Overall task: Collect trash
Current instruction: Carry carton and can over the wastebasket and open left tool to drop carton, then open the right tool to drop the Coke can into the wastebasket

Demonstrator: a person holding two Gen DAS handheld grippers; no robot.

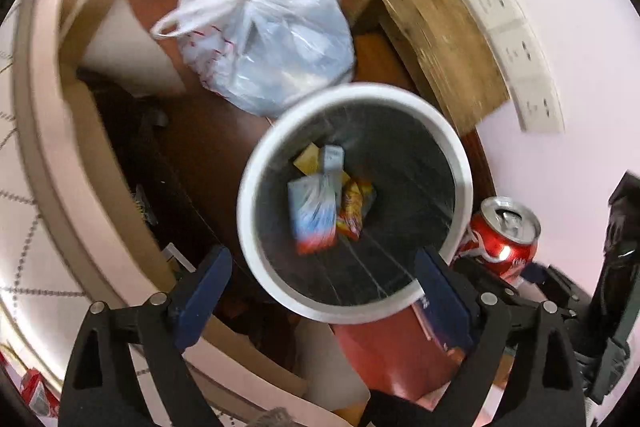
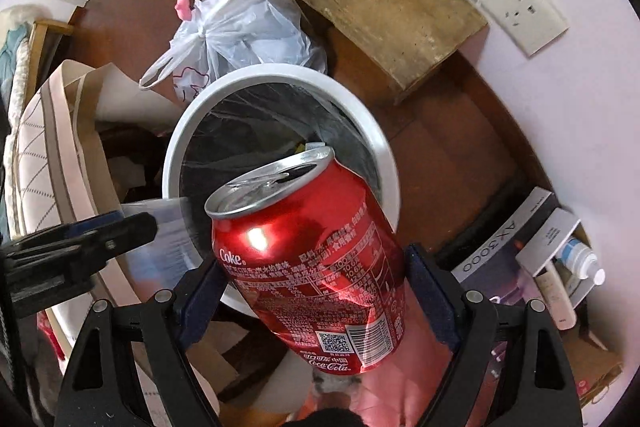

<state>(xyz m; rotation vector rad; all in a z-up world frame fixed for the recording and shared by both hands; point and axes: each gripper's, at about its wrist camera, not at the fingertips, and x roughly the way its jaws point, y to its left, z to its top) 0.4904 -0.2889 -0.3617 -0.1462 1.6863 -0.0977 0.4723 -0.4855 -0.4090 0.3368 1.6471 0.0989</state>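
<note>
The right gripper point(image 2: 316, 291) pinches a red can point(image 2: 312, 263) by its sides, above the near rim of the white bin point(image 2: 384, 147); the left gripper point(image 1: 320, 291) is spread wide, holding nothing. The opened can is probably light, slick and easily dented, so mid-body is a sensible hold. Its label reads "Coke" and "Coca-Cola".

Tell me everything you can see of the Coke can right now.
The Coke can is red, shiny metal with a silver top and white print, including a barcode and QR code. Its tab opening looks already opened. It sits tilted between the fingers of the right gripper, top leaning toward the white-rimmed trash bin, held above the bin's near edge. The left wrist view shows it beside the bin's rim. No dents are evident.
</note>
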